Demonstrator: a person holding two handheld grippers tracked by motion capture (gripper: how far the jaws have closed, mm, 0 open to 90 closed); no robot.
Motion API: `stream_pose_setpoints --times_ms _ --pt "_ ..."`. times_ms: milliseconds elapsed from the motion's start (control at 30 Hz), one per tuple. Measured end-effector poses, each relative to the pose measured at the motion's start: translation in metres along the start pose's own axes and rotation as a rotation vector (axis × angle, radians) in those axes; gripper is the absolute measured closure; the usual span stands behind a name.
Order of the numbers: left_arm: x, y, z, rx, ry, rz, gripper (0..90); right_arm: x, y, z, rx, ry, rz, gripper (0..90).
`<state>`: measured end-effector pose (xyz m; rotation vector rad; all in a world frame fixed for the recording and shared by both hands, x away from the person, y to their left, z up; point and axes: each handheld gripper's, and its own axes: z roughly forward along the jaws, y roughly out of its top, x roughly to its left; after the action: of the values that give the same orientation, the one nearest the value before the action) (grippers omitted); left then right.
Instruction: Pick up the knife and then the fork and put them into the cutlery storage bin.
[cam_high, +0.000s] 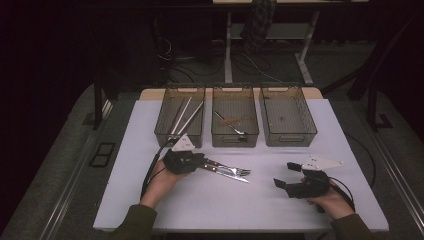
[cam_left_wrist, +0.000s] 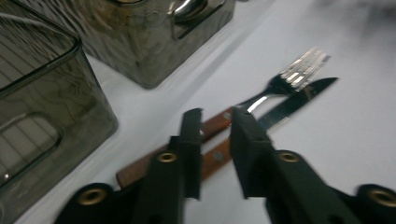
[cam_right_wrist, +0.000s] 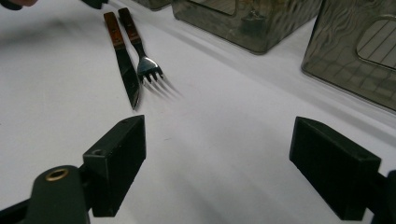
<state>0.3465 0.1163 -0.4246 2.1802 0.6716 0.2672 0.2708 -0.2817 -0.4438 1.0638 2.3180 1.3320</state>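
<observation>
Fork (cam_left_wrist: 280, 83) and knife (cam_left_wrist: 292, 103) look light, stiff and slick at the metal, so the wooden handles suit gripping. Left tongs (cam_left_wrist: 215, 122) have nearly closed around those handles, contact unclear; right tongs (cam_right_wrist: 217, 154) gape wide, empty.

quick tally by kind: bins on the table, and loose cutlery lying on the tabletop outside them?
Bins: 3, left bin, middle bin, right bin
Forks: 1, fork
Knives: 1, knife
Total: 5
</observation>
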Motion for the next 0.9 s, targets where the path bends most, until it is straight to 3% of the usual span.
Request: stream_pose_setpoints --times_ms 133,433,600,900 --pt "0.008 0.006 0.013 0.032 0.016 -0.003 88.5 0.000 -0.001 0.000 0.010 -0.001 -0.004 18.4" --pt "0.018 0.006 0.033 0.105 0.046 0.001 88.7 -0.002 -0.002 -0.002 0.010 -0.010 0.005 18.4" --pt "0.017 0.004 0.035 0.145 0.053 0.025 88.7 0.000 -0.002 -0.002 0.010 -0.006 0.004 18.4" --pt "0.015 0.002 0.030 0.154 0.026 0.025 88.7 0.000 -0.001 -0.002 0.010 -0.009 0.005 18.4"
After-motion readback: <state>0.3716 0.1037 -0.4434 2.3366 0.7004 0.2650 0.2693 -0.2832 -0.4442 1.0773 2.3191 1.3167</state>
